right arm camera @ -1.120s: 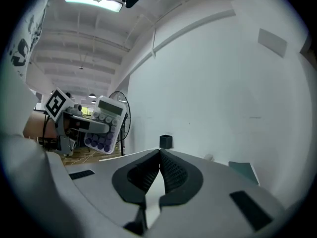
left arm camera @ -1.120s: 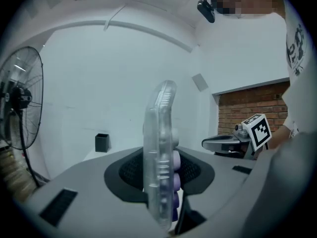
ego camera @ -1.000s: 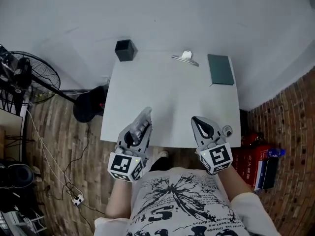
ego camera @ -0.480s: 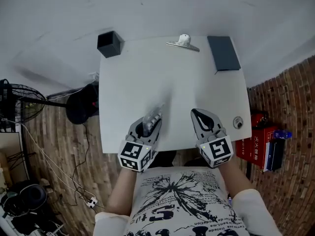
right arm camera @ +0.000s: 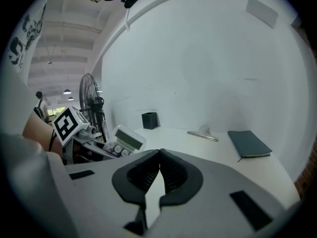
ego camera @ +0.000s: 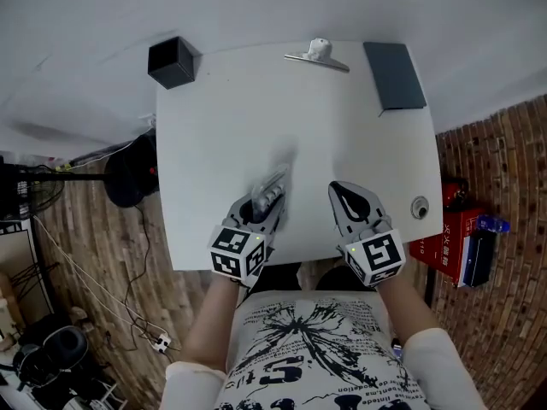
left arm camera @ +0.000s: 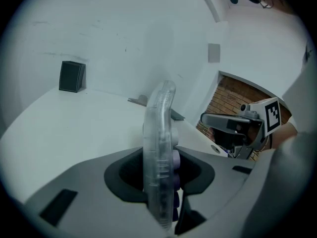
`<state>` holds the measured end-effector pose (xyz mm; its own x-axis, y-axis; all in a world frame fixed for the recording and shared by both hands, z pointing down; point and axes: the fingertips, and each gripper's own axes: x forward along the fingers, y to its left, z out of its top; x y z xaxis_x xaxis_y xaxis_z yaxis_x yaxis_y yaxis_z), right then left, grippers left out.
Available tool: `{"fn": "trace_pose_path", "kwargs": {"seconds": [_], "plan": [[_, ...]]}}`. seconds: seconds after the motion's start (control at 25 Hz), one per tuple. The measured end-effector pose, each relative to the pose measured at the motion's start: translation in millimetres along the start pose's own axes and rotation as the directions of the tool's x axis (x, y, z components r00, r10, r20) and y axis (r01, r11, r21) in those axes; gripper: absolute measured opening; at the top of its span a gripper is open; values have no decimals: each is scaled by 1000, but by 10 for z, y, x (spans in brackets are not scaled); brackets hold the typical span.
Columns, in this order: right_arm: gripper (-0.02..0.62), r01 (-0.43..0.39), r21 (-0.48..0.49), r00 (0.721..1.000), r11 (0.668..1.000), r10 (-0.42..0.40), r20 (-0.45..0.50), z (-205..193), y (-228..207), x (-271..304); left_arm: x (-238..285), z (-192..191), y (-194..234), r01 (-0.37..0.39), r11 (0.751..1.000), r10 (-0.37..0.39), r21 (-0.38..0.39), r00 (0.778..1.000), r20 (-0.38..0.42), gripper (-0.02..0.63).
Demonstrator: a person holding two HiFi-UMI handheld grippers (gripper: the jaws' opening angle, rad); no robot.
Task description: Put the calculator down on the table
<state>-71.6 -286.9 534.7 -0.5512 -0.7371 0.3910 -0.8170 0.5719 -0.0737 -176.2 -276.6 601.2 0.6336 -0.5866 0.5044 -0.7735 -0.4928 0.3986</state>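
Both fingers point(left arm camera: 123, 178) of the left gripper point(left arm camera: 161, 155) clamp the calculator point(left arm camera: 159, 118) edgewise.

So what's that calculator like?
The calculator has a clear plastic shell, pale lilac keys and a greyish display at its far end. It is held on edge, clamped near its lower end in the left gripper's jaws, over the table's near edge. Whether it touches the table is unclear.

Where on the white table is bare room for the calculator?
Free: the middle of the white table, bordered by the black cube box, the silver metal clip, the left gripper and the right gripper. Crowded: the far right corner, under the dark flat notebook.
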Motion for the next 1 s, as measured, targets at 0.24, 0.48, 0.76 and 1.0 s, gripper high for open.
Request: {"fn": "trace_pose_path", "kwargs": {"seconds": [0.24,0.48,0.76,1.0], "plan": [[15,-2,23,1000,1000,2,-9,-36,-38,53,116,26,79,6,1000,-6,-13,1000,-4,149],[15,-12,24,1000,1000,12,-2,29,-42,117,213,-28,292,-44,999,42,-32,997,-69,190],[15,-23,20,1000,1000,24,-14,35,-39,210,222,-73,426,-61,996,56,-64,995,-80,218],[15,-23,13,999,1000,23,-22,47,-25,248,176,-74,541,-106,993,103,-42,992,-69,256]]}}
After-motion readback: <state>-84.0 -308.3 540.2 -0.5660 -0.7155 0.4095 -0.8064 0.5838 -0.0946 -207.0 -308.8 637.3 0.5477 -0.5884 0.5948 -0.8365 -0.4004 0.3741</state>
